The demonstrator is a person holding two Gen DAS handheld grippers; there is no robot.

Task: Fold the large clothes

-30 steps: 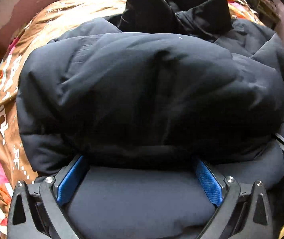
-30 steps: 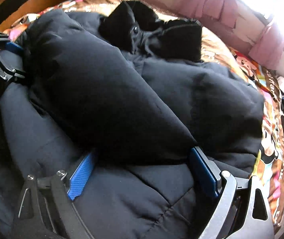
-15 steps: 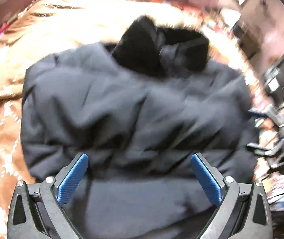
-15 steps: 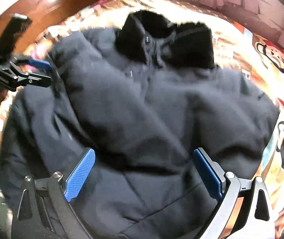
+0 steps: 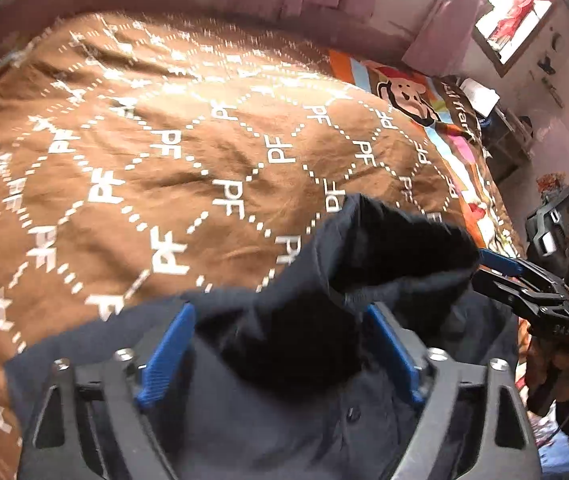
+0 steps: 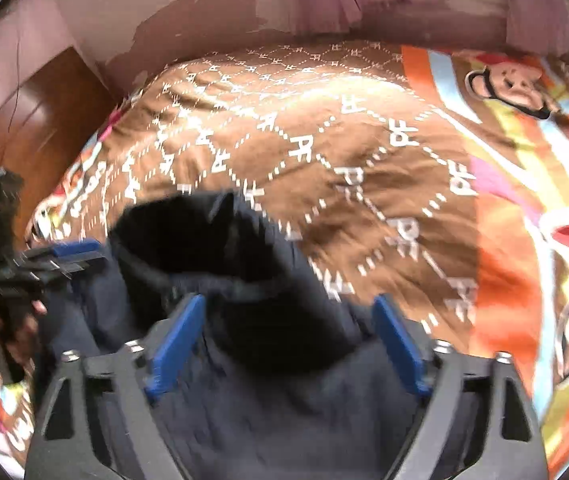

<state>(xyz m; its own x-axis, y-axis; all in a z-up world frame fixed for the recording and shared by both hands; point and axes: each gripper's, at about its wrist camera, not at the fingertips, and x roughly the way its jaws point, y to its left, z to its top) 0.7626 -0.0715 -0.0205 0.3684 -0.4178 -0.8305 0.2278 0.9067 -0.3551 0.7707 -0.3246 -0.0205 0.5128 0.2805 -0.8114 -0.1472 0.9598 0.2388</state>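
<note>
A dark navy padded jacket (image 5: 284, 420) lies on the bed, its black collar (image 5: 400, 248) at the far end. My left gripper (image 5: 282, 354) is open with its blue pads either side of the jacket's collar end. My right gripper (image 6: 284, 340) is open too, its pads astride the same collar (image 6: 196, 240) and navy fabric (image 6: 284, 420). In the left wrist view the right gripper (image 5: 500, 264) shows at the right beside the collar. In the right wrist view the left gripper (image 6: 72, 252) shows at the left by the jacket's edge.
A brown bedspread (image 5: 164, 160) with white "PF" lettering covers the bed beyond the jacket. A colourful cartoon monkey blanket (image 6: 524, 160) lies to the right. A pink wall (image 6: 244, 8) stands behind, a wooden panel (image 6: 36, 112) at the left, dark furniture (image 5: 504, 140) at the right.
Both grippers have moved forward along the jacket from its lower part to the collar end. The bare bedspread beyond now fills both views. Both stay open.
</note>
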